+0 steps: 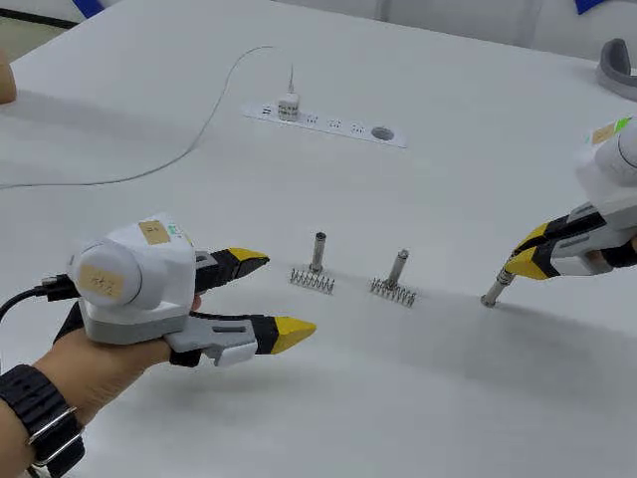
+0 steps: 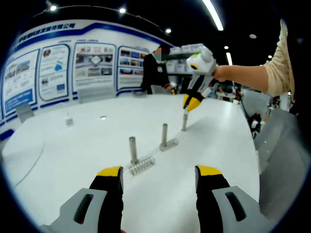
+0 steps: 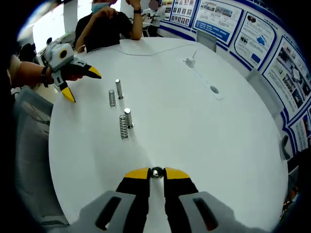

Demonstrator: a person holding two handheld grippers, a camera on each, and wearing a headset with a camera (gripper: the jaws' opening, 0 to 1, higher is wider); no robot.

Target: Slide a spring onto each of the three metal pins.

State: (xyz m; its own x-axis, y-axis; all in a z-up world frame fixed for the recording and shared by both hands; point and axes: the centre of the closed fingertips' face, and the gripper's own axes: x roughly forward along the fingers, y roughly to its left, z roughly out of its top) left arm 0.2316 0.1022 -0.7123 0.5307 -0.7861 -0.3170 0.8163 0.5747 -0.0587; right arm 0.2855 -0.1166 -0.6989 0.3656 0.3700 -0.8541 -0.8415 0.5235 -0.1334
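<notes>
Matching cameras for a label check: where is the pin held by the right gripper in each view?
Head view: pin right of centre, tilted, at the right gripper's tips.
Left gripper view: pin above centre, under the right gripper's yellow tips.
Right gripper view: pin bottom centre, between the jaws.
Shared landmark: the middle pin, a spring lying by its foot.

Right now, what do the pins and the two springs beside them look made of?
The pins: likely steel, smooth grey satin sheen with a bright highlight. The springs: probably thin steel wire, shiny silver coils. Exact alloy can't be told.
</notes>
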